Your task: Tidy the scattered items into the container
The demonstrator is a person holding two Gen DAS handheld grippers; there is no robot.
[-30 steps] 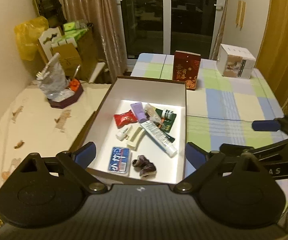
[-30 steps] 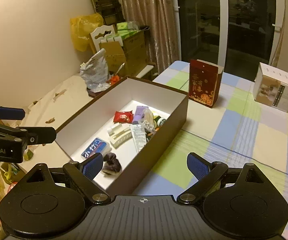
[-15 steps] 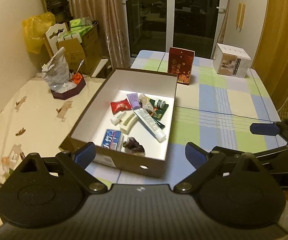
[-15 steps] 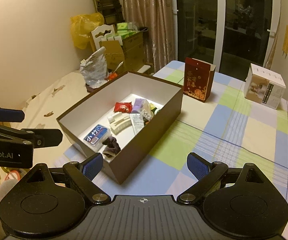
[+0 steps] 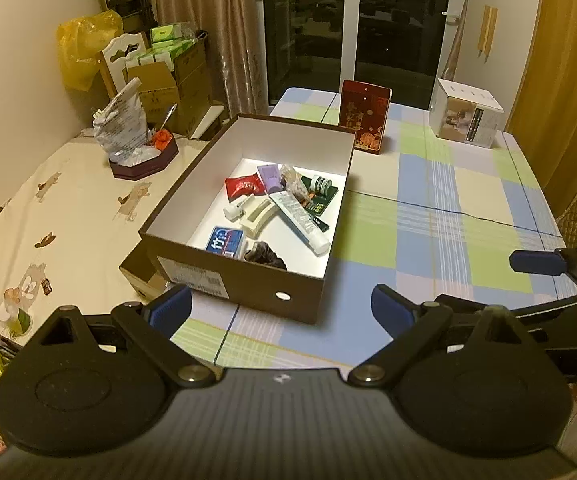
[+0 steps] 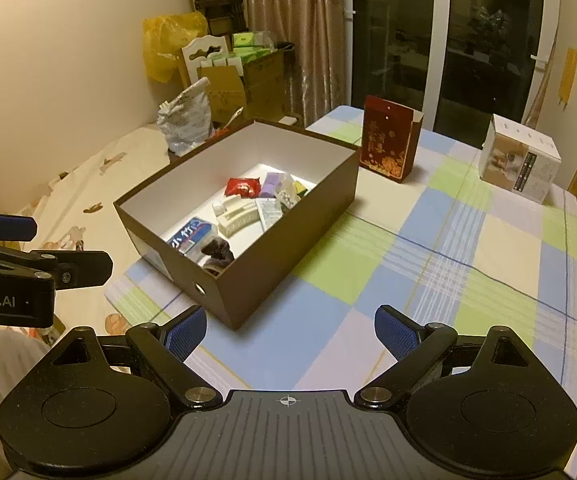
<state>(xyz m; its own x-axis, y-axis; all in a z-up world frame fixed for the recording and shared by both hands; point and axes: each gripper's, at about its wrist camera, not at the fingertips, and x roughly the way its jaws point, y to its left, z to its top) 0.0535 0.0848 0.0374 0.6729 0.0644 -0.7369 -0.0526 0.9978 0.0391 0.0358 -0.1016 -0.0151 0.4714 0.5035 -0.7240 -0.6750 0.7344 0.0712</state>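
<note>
Left wrist view: the left gripper (image 5: 279, 306) hangs released and empty before one brown box (image 5: 248, 280) on the checked table (image 5: 428, 216), holding one toothpaste tube (image 5: 298, 216), one red packet (image 5: 244, 186) and one blue pack (image 5: 224, 240).

Right wrist view: the right gripper (image 6: 290, 332) is likewise spread wide, holding nothing; one red carton (image 6: 386, 142) and one white carton (image 6: 520, 164) stand beyond the box.

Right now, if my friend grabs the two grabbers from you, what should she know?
Left gripper: open, empty, held short of the brown box.
Right gripper: open, empty, over the checked tablecloth.
Inside the box: toothpaste tube, red packet, blue pack, dark scrunchie and other bits.
Done: no loose small items show on the cloth.
Left: probably nothing; the red carton and white carton stand apart.
</note>
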